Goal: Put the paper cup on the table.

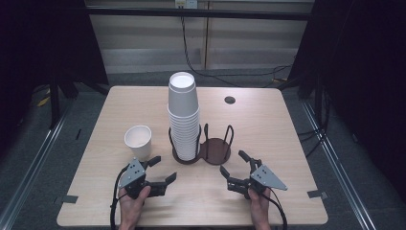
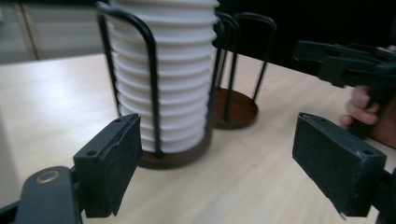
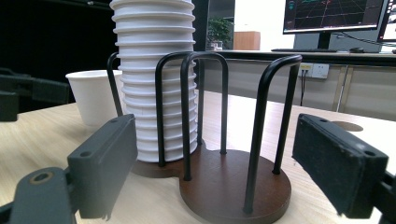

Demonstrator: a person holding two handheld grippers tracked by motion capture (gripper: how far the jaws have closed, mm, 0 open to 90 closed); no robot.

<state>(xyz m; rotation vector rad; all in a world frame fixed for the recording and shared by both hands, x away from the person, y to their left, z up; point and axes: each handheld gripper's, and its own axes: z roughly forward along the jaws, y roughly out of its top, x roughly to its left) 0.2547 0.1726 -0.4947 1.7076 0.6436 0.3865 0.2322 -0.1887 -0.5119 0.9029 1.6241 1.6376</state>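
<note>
A tall stack of white paper cups (image 1: 183,115) stands in the left bay of a dark wooden holder (image 1: 215,151) with black wire loops; its right bay holds nothing. A single white cup (image 1: 138,141) stands upright left of the holder. My left gripper (image 1: 164,168) is open, just in front of the stack (image 2: 163,79) with nothing between its jaws. My right gripper (image 1: 232,162) is open too, facing the holder's vacant bay (image 3: 233,182) from the front right. The single cup (image 3: 95,95) shows behind the stack (image 3: 154,70). Each hand holds its gripper low over the table.
A round cable hole (image 1: 230,99) sits in the table's far right part. Tape marks lie at the front corners. Cables run across the floor behind the table (image 1: 143,105). A monitor (image 3: 334,16) glows on a desk far off.
</note>
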